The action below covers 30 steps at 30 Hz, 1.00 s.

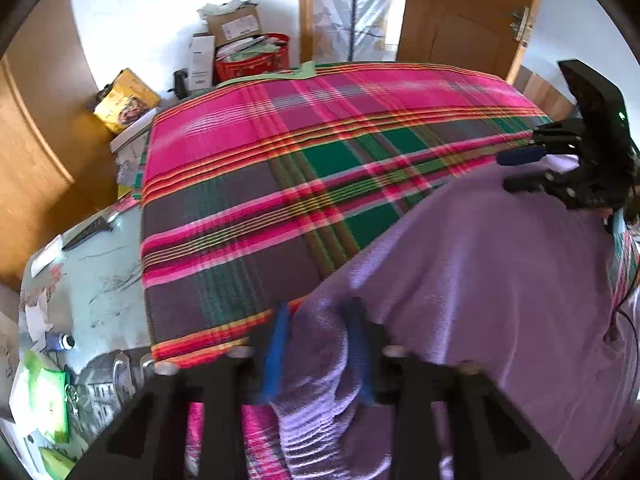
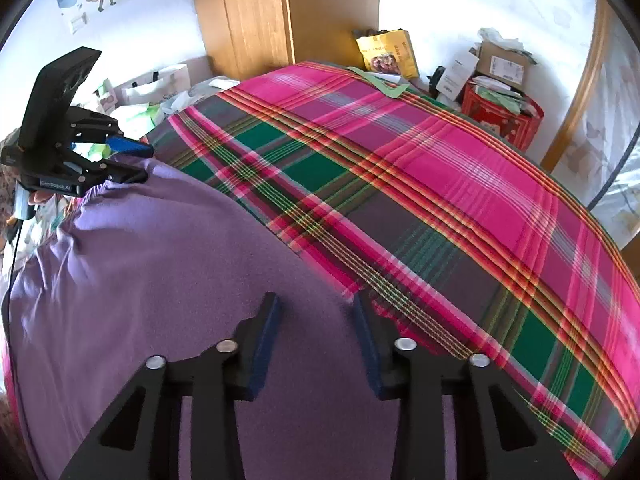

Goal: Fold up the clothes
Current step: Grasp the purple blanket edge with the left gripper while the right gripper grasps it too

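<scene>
Your left gripper [image 1: 320, 344] sits at 6 o'clock in its own camera, its jaws spread apart with a bunched, rippled fold of the purple garment [image 1: 480, 280] lying between the blue pads [image 1: 276, 356]; the pads are blurred, and they do not look pressed onto the cloth. From the right wrist camera you see that same left gripper [image 2: 140, 162] at 9 o'clock, released, with one finger over the garment's gathered edge and the other just above it. The purple garment [image 2: 160, 280] is spread flat on the plaid bedspread [image 2: 440, 200], filling the 6 to 9 o'clock part of the right view and the 3 to 6 o'clock part of the left view. Your right gripper [image 2: 316, 344] hangs at 6 o'clock in its own camera, jaws wide apart, over the garment's edge where purple meets plaid; its right finger lies over the bedspread. In the left view the right gripper [image 1: 516, 170] shows at 3 o'clock, released, at the garment's far edge. A wooden wardrobe [image 2: 280, 12] stands at 12 o'clock in the right view, a yellow bag [image 2: 388, 54] just right of it, and a red box [image 2: 504, 116] at 2 o'clock.
</scene>
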### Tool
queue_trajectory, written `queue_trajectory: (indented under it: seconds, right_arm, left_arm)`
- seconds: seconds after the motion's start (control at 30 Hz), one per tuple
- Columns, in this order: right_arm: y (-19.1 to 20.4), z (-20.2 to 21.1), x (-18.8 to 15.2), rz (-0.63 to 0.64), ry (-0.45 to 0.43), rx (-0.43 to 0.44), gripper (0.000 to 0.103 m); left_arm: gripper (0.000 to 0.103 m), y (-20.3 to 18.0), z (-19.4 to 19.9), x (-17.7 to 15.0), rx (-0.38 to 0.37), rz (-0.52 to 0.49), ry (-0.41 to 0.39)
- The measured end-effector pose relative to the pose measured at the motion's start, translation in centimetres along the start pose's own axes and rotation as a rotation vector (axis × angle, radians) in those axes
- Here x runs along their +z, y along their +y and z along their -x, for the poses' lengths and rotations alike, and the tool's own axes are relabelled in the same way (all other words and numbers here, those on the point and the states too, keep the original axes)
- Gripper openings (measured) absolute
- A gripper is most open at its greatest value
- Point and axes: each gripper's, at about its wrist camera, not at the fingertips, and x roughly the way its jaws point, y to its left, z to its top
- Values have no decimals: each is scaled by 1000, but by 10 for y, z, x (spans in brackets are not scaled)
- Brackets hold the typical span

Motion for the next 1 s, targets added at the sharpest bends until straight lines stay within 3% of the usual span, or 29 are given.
queue_trajectory:
  seconds: [0.07,0.17,0.63,1.0]
  right_arm:
    - [0,2,-1,1,-1,22,8]
    - [2,2,-3,8,-9,21,5]
    - [27,47,-10,13,-112,-38,3]
    - [81,103,-32,33,-175,-89,3]
  left_arm:
    - [6,-11,0,-1,55,-57,-18]
    - [6,-17,2,-3,104,-85,-36]
    - [6,-18,33,-7,131,-40,-97]
    - [6,-45,85,-33,165,-84,-162]
